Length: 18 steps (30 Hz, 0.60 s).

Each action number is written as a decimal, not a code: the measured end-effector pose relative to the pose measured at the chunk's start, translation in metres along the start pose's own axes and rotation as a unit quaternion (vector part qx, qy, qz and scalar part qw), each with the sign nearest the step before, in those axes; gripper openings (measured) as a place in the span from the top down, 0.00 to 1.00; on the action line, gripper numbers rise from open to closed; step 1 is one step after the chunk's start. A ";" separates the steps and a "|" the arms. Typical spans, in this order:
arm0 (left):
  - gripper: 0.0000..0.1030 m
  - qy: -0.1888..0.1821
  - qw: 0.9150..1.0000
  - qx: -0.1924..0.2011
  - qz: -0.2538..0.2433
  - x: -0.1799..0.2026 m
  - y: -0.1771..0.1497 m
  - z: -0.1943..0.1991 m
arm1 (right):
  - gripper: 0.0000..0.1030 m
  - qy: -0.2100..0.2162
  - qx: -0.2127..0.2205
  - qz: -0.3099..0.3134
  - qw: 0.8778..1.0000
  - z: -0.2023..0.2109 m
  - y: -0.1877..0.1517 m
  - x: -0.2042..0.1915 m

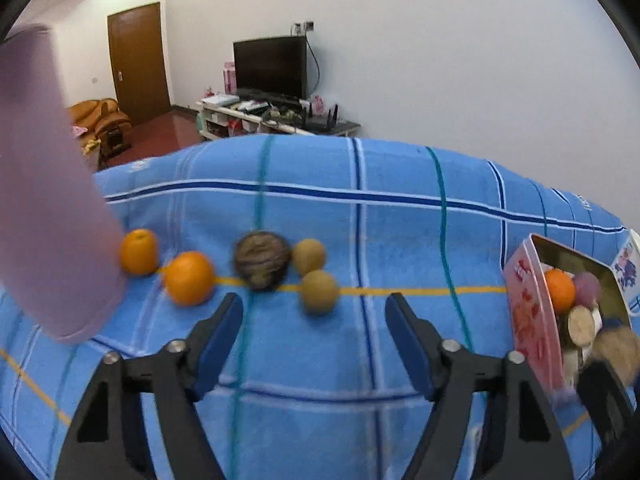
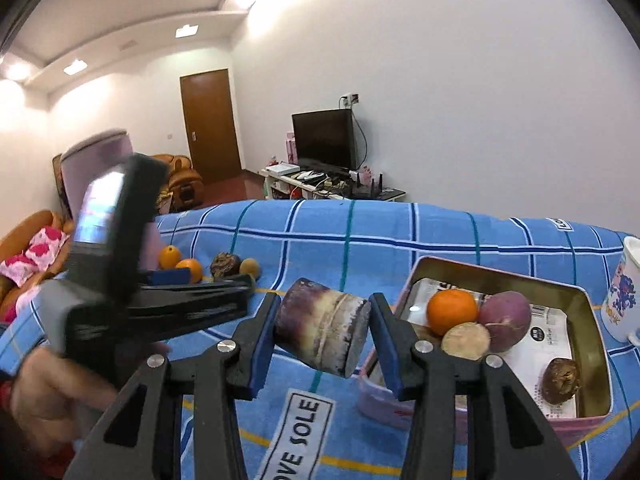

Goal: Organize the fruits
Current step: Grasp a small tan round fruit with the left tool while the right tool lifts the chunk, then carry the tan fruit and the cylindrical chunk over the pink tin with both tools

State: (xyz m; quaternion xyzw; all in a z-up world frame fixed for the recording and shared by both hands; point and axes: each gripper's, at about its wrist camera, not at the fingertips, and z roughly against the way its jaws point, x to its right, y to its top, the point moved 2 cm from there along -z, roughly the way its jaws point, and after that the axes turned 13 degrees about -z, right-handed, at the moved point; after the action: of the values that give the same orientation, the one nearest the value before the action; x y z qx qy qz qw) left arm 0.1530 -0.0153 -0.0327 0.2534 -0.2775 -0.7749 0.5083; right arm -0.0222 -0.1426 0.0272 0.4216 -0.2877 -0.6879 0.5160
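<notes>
Writing: "OVE SOLE" on blue cloth [image 2: 304,432] nearest | right claw [image 2: 322,330] pinching cane stub [image 2: 322,326], long axis crosswise, just left of tin [image 2: 596,320] | left claw [image 1: 314,322] spread, nothing between | farther left of tin: loose fruits [image 1: 188,278]

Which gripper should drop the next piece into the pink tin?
Right. The right gripper already clamps the purple-white cane chunk beside the pink metal tin; the left gripper is empty.

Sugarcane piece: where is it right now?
In the right wrist view, the sugarcane piece sits clamped in the right gripper, above the cloth, just left of the tin.
</notes>
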 end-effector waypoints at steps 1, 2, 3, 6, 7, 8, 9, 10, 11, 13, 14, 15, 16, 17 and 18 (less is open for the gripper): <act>0.38 0.000 1.000 -0.010 0.003 0.004 0.003 -0.006 | 0.54 0.002 -0.001 -0.005 1.000 0.002 0.001 0.004; 0.43 0.002 1.000 -0.018 0.005 0.006 0.005 -0.013 | 0.54 0.006 -0.001 -0.010 1.000 0.003 0.003 0.006; 0.44 0.006 1.000 -0.026 0.008 0.008 0.007 -0.019 | 0.54 0.006 -0.001 -0.011 1.000 0.001 0.003 0.006; 0.55 0.026 0.998 -0.048 0.015 0.010 0.011 -0.036 | 0.54 0.011 0.001 -0.017 1.000 0.002 0.006 0.008; 0.59 0.032 0.998 -0.053 0.014 0.011 0.011 -0.041 | 0.54 0.013 0.001 -0.020 1.000 0.002 0.007 0.009; 0.60 0.037 0.997 -0.060 0.013 0.012 0.011 -0.044 | 0.54 0.013 0.001 -0.021 1.000 0.002 0.008 0.010; 0.63 0.039 0.998 -0.055 0.015 0.013 0.013 -0.043 | 0.54 0.013 0.002 -0.022 1.000 0.002 0.009 0.011; 0.68 0.044 0.997 -0.056 0.012 0.014 0.014 -0.044 | 0.54 0.012 0.002 -0.023 1.000 0.001 0.010 0.012; 0.70 0.046 0.997 -0.058 0.009 0.016 0.015 -0.046 | 0.54 0.012 0.001 -0.024 1.000 0.000 0.010 0.012; 0.73 0.046 0.997 -0.058 0.004 0.018 0.015 -0.046 | 0.54 0.010 0.000 -0.026 1.000 0.000 0.009 0.012; 0.73 0.045 0.997 -0.058 0.003 0.019 0.015 -0.046 | 0.54 0.010 0.000 -0.026 1.000 0.000 0.008 0.012; 0.73 0.044 0.997 -0.056 0.003 0.019 0.014 -0.044 | 0.54 0.009 0.000 -0.026 1.000 -0.001 0.008 0.011; 0.74 0.043 0.998 -0.054 0.005 0.018 0.012 -0.042 | 0.54 0.007 0.002 -0.025 1.000 -0.001 0.007 0.011; 0.74 0.042 0.998 -0.047 0.008 0.017 0.011 -0.037 | 0.54 0.006 0.004 -0.025 1.000 0.000 0.007 0.011; 0.74 0.040 0.999 -0.033 0.012 0.016 0.010 -0.031 | 0.54 0.005 0.008 -0.024 1.000 0.000 0.007 0.010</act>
State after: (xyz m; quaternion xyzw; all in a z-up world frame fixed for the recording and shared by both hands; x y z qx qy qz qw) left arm 0.1743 -0.0386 -0.0498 0.2642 -0.2338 -0.7668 0.5363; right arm -0.0205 -0.1543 0.0301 0.4359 -0.2801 -0.6958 0.4974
